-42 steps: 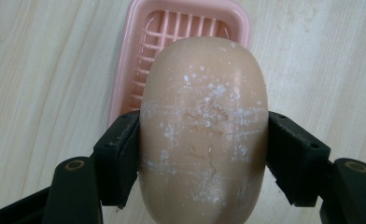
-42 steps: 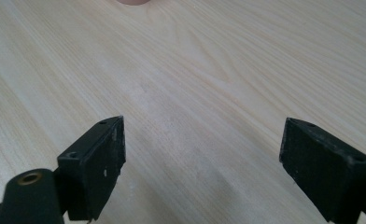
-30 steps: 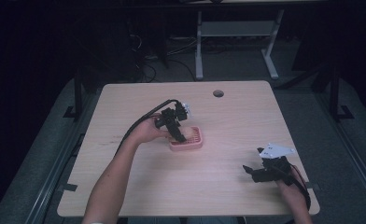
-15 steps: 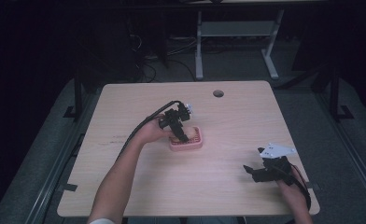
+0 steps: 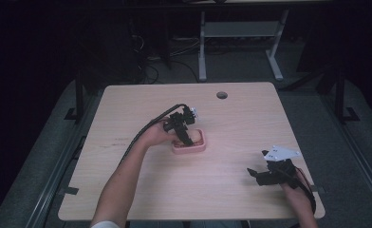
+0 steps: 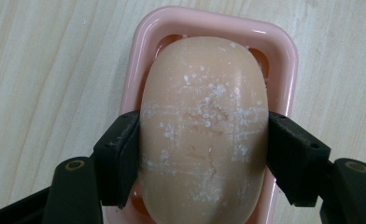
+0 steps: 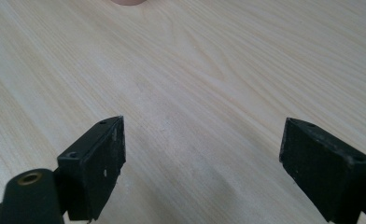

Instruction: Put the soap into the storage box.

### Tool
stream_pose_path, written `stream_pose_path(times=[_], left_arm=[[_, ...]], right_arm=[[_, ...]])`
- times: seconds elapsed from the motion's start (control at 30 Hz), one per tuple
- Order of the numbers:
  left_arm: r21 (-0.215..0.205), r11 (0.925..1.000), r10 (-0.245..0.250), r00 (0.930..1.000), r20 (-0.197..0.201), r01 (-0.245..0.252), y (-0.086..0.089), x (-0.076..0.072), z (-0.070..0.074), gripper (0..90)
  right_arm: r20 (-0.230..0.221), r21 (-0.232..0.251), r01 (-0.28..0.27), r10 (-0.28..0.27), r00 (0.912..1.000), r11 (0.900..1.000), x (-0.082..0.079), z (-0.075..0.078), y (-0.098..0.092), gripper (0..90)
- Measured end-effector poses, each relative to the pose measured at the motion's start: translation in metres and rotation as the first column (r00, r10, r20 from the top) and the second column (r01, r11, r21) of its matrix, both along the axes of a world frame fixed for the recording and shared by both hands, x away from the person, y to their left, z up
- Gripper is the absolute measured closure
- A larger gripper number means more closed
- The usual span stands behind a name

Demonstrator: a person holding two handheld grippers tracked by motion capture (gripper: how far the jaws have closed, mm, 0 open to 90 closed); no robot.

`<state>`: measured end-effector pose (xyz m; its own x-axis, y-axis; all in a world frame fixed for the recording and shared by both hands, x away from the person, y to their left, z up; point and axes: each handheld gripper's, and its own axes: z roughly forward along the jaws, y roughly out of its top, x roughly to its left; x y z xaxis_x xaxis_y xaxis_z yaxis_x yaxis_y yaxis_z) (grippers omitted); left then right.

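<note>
1. The soap bar (image 6: 204, 135) is lying in the pink soap dish (image 6: 284, 51), which is sitting near the middle of the wooden table (image 5: 141, 99).
2. The left gripper (image 6: 203, 154) is reaching down over the dish; its two black jaws are pressing against the bar's long sides, one on the left and one on the right, closed just to the bar's width.
3. The bar is sitting lengthwise between the jaws, its far end projecting beyond them toward the far rim of the dish and its near end passing out of the left gripper view at the bottom.
4. Judged from its look, the bar is behaving as a firm, fairly light solid with a smooth rounded surface; white flecks and scuffs are showing on its top, suggesting a dry, waxy skin that could slip under a light pinch.
5. The best hold is probably across the widest part of the flanks, where the pads are meeting the flattest faces; a grip nearer the tapering ends would tend to squeeze the bar out.
6. The right gripper (image 7: 202, 163) is resting low over bare wood at the near right of the table, its jaws standing wide apart and holding nothing, with the dish well away toward the far left.
</note>
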<state>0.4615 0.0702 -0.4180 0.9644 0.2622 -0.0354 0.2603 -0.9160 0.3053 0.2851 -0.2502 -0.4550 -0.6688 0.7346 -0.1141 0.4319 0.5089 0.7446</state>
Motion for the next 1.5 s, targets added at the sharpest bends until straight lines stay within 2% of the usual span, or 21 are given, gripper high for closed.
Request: stream_pose_path(times=[0.2, 0.7, 0.8, 1.1, 1.17, 1.2, 1.5], left_arm=[[-0.007, 0.9997, -0.024, 0.9997, -0.007, 0.024, 0.004, 0.001, 0.000, 31.9], [-0.006, 0.9997, -0.023, 0.9996, -0.014, 0.023, 0.003, -0.001, 0.000, 31.1], [-0.037, 0.9992, -0.014, 0.9999, -0.009, 0.014, 0.003, -0.002, 0.005, 26.9], [-0.025, 0.9996, -0.013, 0.9999, -0.005, 0.013, 0.007, -0.007, 0.013, 25.2], [-0.014, 0.9998, -0.016, 0.9999, 0.000, 0.016, 0.007, -0.008, 0.014, 25.1], [-0.014, 0.9998, -0.016, 0.9999, 0.001, 0.016, 0.007, -0.009, 0.014, 24.9], [-0.006, 0.9998, -0.018, 0.9997, 0.016, 0.018, 0.006, -0.018, 0.021, 24.1]], right_arm=[[-0.001, -0.001, -0.002, 0.002, 1.0000, 1.000, 0.000, 0.000, 0.001, 13.8], [-0.005, 0.005, 0.003, -0.003, 1.0000, 1.000, 0.000, -0.001, 0.002, 13.8], [-0.005, 0.002, 0.002, -0.002, 1.0000, 1.000, 0.000, -0.001, 0.002, 13.8], [-0.004, -0.011, -0.005, 0.005, 1.0000, 1.000, 0.001, -0.001, 0.002, 13.8], [0.001, -0.026, -0.013, 0.013, 0.9999, 1.000, 0.001, -0.001, 0.001, 13.8], [-0.008, -0.007, -0.002, 0.002, 1.0000, 1.000, 0.001, -0.001, 0.003, 13.8], [-0.008, -0.018, 0.002, -0.002, 1.0000, 1.000, 0.001, -0.001, 0.003, 13.8]])
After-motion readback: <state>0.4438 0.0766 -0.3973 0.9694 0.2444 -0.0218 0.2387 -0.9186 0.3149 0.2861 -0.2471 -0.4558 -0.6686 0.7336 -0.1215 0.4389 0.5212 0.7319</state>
